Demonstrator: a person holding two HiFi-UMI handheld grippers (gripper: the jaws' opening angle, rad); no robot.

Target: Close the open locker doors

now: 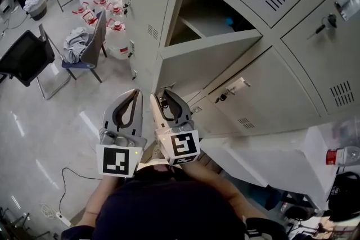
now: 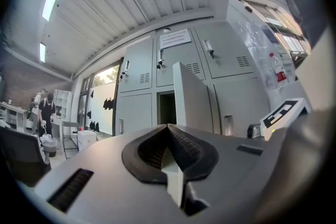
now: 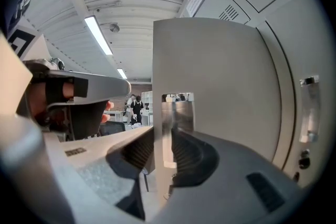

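Ribbed pads [image 3: 140, 153] on flat metal door [image 3: 220, 86]

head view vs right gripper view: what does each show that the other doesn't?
Head view only: the open compartment behind the door, the chair with cloth on it, and water bottles on the floor.

Right gripper view only: the right gripper closed on the edge of the open locker door, at its metal handle.

Both: that door, the neighbouring closed lockers, and the left gripper.
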